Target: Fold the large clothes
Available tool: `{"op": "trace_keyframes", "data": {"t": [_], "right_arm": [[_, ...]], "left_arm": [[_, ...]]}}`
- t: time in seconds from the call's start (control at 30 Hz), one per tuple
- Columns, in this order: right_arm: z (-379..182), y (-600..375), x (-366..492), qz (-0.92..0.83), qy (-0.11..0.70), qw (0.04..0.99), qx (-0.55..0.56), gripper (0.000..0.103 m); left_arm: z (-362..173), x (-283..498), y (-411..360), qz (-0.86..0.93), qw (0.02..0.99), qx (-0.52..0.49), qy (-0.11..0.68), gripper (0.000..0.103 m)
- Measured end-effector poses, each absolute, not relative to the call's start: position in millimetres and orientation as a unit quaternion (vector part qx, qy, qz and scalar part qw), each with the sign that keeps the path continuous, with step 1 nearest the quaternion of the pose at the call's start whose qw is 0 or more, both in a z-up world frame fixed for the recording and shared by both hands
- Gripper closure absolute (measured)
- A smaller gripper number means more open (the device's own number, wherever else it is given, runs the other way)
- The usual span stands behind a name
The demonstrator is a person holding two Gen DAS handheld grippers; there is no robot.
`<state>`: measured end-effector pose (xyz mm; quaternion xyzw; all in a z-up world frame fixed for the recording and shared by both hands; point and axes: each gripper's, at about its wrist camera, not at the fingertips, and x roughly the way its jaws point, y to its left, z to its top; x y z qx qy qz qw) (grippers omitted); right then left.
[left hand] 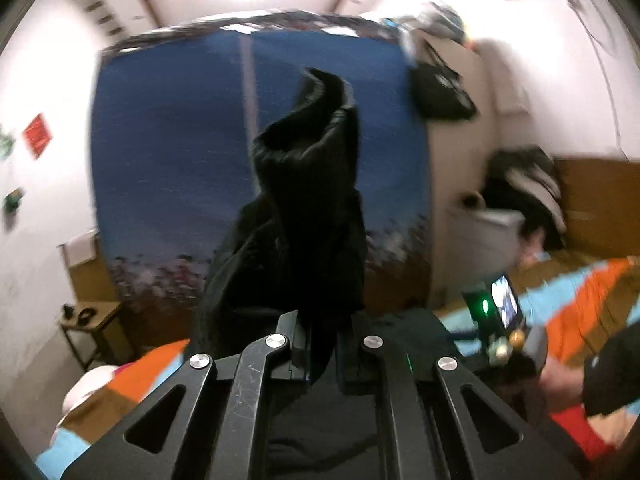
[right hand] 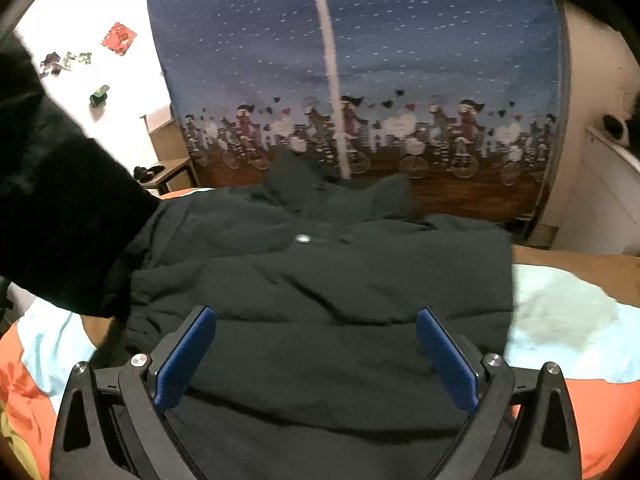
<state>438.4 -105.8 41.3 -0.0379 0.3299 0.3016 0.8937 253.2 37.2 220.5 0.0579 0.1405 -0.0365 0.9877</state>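
The left gripper [left hand: 320,344] is clamped on a fold of the black jacket [right hand: 320,280]. In the left wrist view the pinched cloth, which looks like a sleeve [left hand: 304,184], stands up from between the closed jaws and twists over at its open cuff end (the picture is blurred, so the exact part is hard to tell). In the right wrist view the same lifted cloth hangs as a dark mass at the left, over the jacket's left edge.

The right gripper [right hand: 316,356] has its jaws wide apart, with nothing between the blue pads [right hand: 184,360]. It hovers over the near part of the jacket, pointing down at it; whether it touches the cloth cannot be told.

The rest of the jacket lies spread flat on the bed, on a bedspread [right hand: 568,332] of orange, light blue and brown patches. It covers the middle of the bed, its collar towards the far edge and a silver snap [right hand: 303,238] showing on its upper part. The bedspread shows bare along the jacket's right side and at the near left corner.

Behind the bed's far edge hangs a blue curtain [right hand: 400,40] with a printed row of cyclists along its bottom. A small wooden table [right hand: 172,174] stands by the white wall at the left. In the left wrist view the right gripper's body with a lit screen [left hand: 505,300] shows at the right, held by a hand [left hand: 560,384] in a dark sleeve.
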Motion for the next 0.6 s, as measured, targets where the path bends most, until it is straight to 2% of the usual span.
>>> {"op": "trace_keyframes", "data": {"t": [0.33,0.6], "right_arm": [[18,-201,465,0.23,0.367,0.901,0.033,0.001],[-14,-263,482,0.245,0.401,0.852,0.229,0.001]], "left_arm": [[115,353,-34,-0.113,0.955,-0.001,0.274,0.097],[49,380,-11,-0.166,0.907,-0.102,0.373,0.097]]}}
